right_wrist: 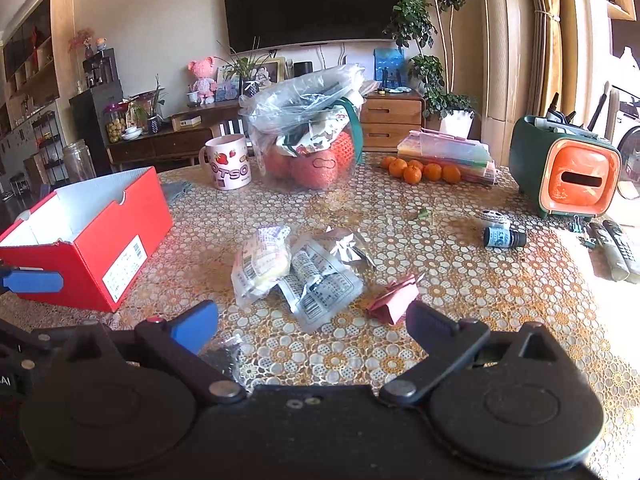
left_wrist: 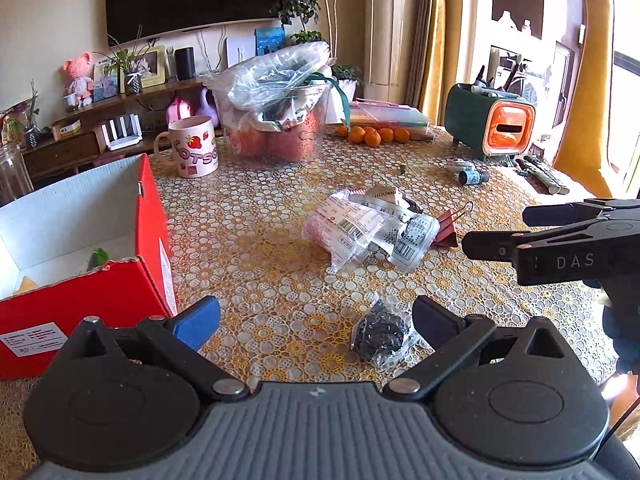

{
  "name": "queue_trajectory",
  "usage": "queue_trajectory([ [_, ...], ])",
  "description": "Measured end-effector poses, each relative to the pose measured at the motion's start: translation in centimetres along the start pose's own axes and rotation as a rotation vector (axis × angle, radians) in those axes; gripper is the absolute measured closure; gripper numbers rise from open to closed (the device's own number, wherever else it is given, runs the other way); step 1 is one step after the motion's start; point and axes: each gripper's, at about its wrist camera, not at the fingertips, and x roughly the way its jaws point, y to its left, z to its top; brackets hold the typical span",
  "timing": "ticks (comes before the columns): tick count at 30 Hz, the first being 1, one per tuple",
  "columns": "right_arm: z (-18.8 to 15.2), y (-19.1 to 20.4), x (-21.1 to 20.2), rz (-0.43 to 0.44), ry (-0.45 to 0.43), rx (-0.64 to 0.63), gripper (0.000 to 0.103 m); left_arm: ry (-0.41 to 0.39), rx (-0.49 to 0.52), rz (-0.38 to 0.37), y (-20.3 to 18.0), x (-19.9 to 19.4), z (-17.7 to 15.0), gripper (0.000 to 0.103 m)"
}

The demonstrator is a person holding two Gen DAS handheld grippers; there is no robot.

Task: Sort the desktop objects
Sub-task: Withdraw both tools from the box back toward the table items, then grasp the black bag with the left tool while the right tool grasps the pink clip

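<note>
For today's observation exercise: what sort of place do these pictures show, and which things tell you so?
Most likely a home living room. A large television hangs on the wall above a low cabinet with a doll and photo frames, and the patterned table carries a mug and oranges.

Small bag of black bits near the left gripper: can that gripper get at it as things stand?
Probably yes. The left gripper is open, and the bag of black bits lies on the tablecloth just ahead, near the right finger. Nothing lies on it.
</note>
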Motion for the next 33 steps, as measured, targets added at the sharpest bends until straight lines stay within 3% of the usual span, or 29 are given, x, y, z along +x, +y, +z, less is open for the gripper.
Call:
queue_trajectory([
  [15,-0.4,-4.5,5.6,-0.025,0.101,-0.094,0.010,0.076,0.048,-0.068,-2.6,4.4,-1.0,0.000],
  [24,0.5,-7.0,8.9,0.090,0.137,-0.236,0.014,0.120,0.071,-0.092,-3.8,6.6,-1.2,0.001],
  [33,1.2,-8.8,11.5,0.176,0.158,-0.282,0.022,0.153,0.086,-0.094,-4.5,8.4,-1.6,0.001],
])
